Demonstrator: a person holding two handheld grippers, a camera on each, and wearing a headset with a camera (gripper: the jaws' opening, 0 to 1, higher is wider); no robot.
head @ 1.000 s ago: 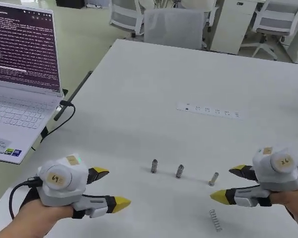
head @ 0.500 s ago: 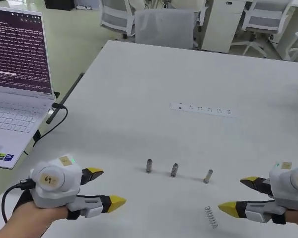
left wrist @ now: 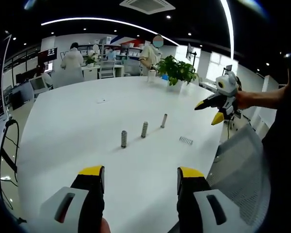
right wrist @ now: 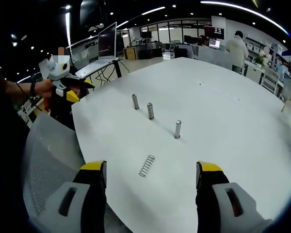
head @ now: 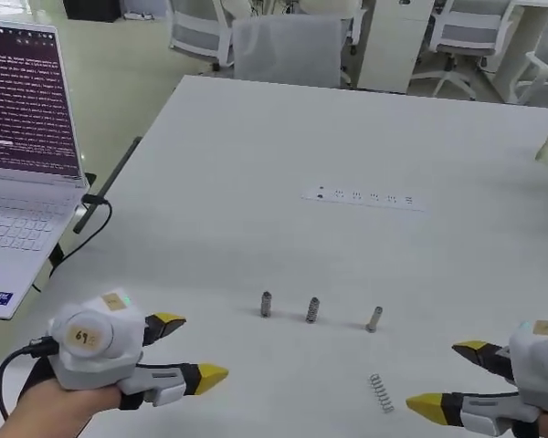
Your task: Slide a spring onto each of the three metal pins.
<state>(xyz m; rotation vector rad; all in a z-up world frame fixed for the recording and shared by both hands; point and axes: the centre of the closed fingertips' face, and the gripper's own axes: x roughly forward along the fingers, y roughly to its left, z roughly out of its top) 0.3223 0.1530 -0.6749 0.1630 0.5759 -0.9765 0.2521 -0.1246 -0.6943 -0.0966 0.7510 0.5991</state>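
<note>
The loose spring (head: 379,392) is lying flat on the white table (head: 301,137), close to the near edge and just near-right of the bare pin (head: 374,318), not touching it. The right gripper (head: 443,374) is hovering low at the near right, held level with its yellow-tipped jaws spread wide apart and gripping nothing; they are pointing left toward the spring, which is lying a short way off its tips. The left gripper (head: 192,348) is being held in a hand (head: 46,411) at the near left corner, jaws likewise parted and empty, pointing right along the row of pins and standing well apart from them. The three pins are standing upright in a line across the near part of the table: the left pin (head: 266,305) and the middle pin (head: 312,310) are each showing coils wound round the shaft, while the bare pin at the right end is showing smooth metal. Beyond the row, bare tabletop is stretching to a white power strip (head: 363,197) lying further back. An open laptop (head: 18,182) is sitting past the table's left edge, with a dark cable (head: 82,233) running beside it, and office chairs (head: 288,50) are standing beyond the far edge.
</note>
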